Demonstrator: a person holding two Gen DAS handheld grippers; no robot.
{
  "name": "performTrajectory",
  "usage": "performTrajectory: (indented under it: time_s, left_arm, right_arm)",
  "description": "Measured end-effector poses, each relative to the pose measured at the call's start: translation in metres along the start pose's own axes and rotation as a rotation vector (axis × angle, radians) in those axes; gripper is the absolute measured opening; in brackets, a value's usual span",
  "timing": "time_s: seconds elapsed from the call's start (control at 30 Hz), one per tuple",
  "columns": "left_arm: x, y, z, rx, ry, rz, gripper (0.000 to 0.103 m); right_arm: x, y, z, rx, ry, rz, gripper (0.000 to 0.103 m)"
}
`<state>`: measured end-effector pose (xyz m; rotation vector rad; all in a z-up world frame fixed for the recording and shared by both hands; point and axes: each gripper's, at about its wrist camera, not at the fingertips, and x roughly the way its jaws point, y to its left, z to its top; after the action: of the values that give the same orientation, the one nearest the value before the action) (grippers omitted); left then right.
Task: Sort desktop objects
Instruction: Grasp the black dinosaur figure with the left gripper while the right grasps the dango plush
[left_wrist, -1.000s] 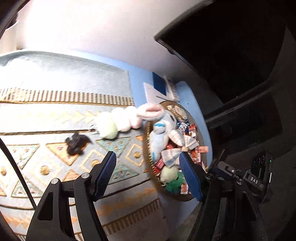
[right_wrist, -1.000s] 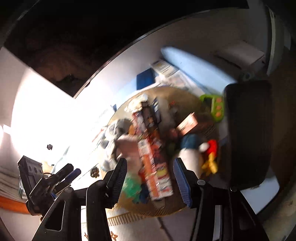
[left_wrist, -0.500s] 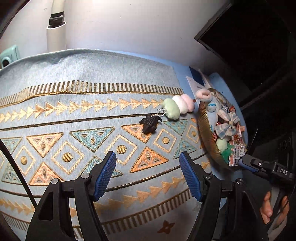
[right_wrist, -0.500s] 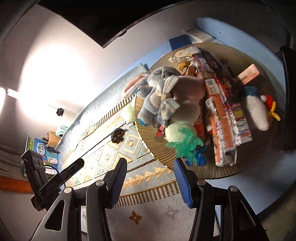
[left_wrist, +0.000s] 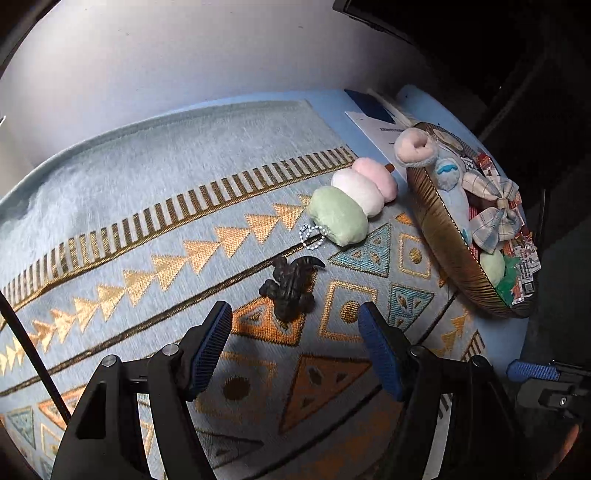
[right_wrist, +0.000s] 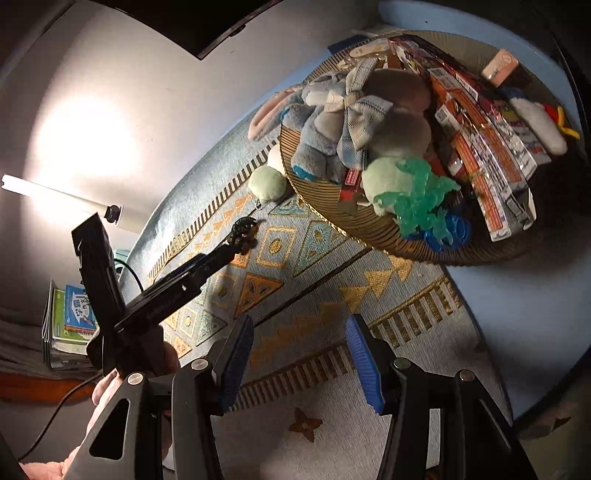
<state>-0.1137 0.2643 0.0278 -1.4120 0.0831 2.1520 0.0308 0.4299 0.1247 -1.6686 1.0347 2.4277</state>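
Note:
A small dark toy creature (left_wrist: 290, 286) lies on the patterned mat (left_wrist: 147, 236), just ahead of my open, empty left gripper (left_wrist: 295, 343). It also shows in the right wrist view (right_wrist: 243, 232), beside the left gripper's fingers. A plush skewer of green, white and pink balls (left_wrist: 352, 201) lies behind it. A round woven basket (left_wrist: 439, 236) at the right holds a grey-blue plush rabbit (right_wrist: 332, 114), snack packs (right_wrist: 480, 125) and a green translucent toy (right_wrist: 417, 195). My right gripper (right_wrist: 299, 363) is open and empty above the mat's near edge.
A dark monitor (left_wrist: 461, 33) stands behind the basket against the white wall. Papers (left_wrist: 376, 122) lie behind the basket. Books (right_wrist: 72, 314) are stacked at far left. The blue desk edge (right_wrist: 517, 314) drops off at the right.
My left gripper has moved in toward the dark toy, which now sits just ahead of the fingers. My right gripper has pulled back from the basket, over the mat.

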Motion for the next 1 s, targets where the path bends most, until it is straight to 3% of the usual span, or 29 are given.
performTrajectory:
  time_s: [0.17, 0.27, 0.33, 0.53, 0.67, 0.77, 0.9, 1.0]
  left_arm:
    - [0.020, -0.006, 0.002, 0.111, -0.012, 0.045, 0.069]
    - [0.026, -0.012, 0.001, 0.209, -0.033, 0.055, 0.032]
    - [0.024, -0.012, 0.000, 0.243, -0.033, 0.042, 0.032]
    - [-0.005, 0.021, -0.015, 0.217, -0.027, 0.018, 0.032]
    - [-0.026, 0.052, -0.023, 0.169, -0.031, 0.007, 0.032]
    - [-0.039, 0.076, -0.027, 0.123, -0.041, -0.004, 0.032]
    - [-0.051, 0.100, -0.028, 0.069, -0.055, -0.019, 0.032]
    - [-0.053, 0.110, -0.026, 0.057, -0.062, -0.021, 0.032]
  right_arm:
    - [0.013, 0.007, -0.009, 0.037, -0.014, -0.026, 0.051]
    - [0.023, 0.013, -0.008, 0.058, -0.023, -0.030, 0.051]
    - [0.030, 0.020, -0.003, 0.069, -0.039, -0.036, 0.051]
    - [0.060, 0.071, 0.032, 0.031, -0.108, -0.076, 0.051]
    - [0.092, 0.101, 0.060, 0.092, -0.175, -0.211, 0.055]
    - [0.120, 0.109, 0.080, 0.187, -0.215, -0.262, 0.055]
    - [0.147, 0.120, 0.103, 0.209, -0.296, -0.434, 0.055]
    - [0.161, 0.114, 0.115, 0.274, -0.308, -0.499, 0.062]
